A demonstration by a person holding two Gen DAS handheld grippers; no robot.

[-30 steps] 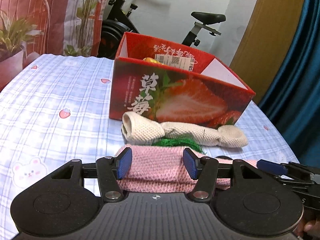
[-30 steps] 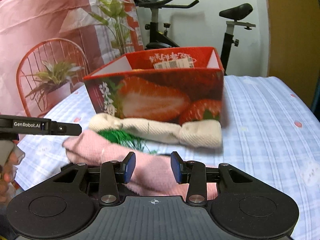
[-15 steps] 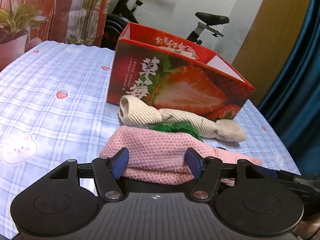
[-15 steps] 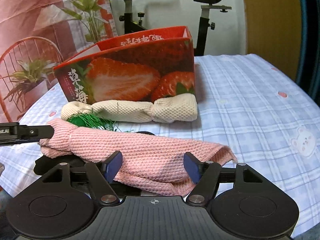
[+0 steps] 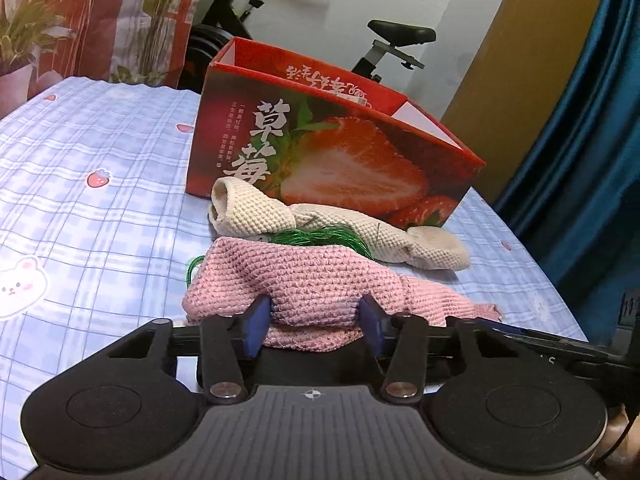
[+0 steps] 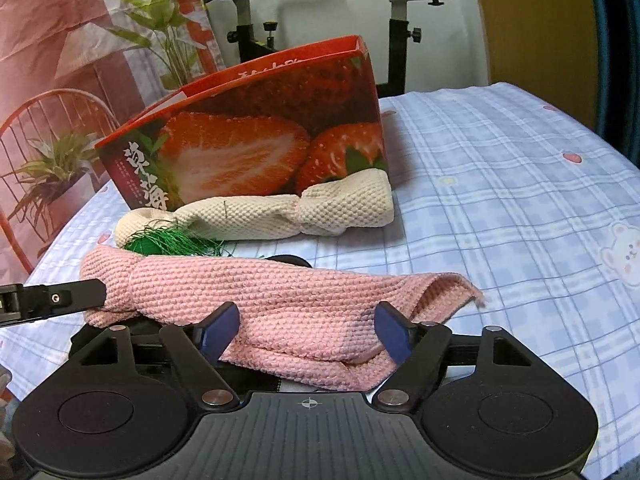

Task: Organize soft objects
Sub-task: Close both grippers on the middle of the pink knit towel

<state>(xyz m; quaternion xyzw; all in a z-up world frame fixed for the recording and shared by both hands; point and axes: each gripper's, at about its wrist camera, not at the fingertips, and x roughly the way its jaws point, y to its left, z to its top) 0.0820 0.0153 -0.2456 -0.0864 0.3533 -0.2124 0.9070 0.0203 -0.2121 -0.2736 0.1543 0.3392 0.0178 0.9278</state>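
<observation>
A pink knitted cloth [image 5: 316, 284] lies folded on the blue checked tablecloth, also in the right wrist view [image 6: 280, 300]. Behind it lie a green tassel [image 5: 324, 236] and a cream knitted cloth [image 5: 360, 232], against a red strawberry box [image 5: 332, 148]. My left gripper [image 5: 314, 322] is open, its blue pads on either side of the pink cloth's left end. My right gripper [image 6: 306, 330] is open wide around the cloth's near edge. The left gripper's finger [image 6: 60, 300] shows at the cloth's left end in the right wrist view.
The open red box [image 6: 256, 140] stands at the back of the table. An exercise bike [image 5: 384, 40] and potted plants [image 6: 52, 172] stand beyond the table. A red wire chair [image 6: 24, 120] is at the left. Blue curtains [image 5: 592, 120] hang at the right.
My right gripper has opened from nearly shut to wide. Both grippers have moved back and down a little. The pink cloth now lies spread out flatter between them.
</observation>
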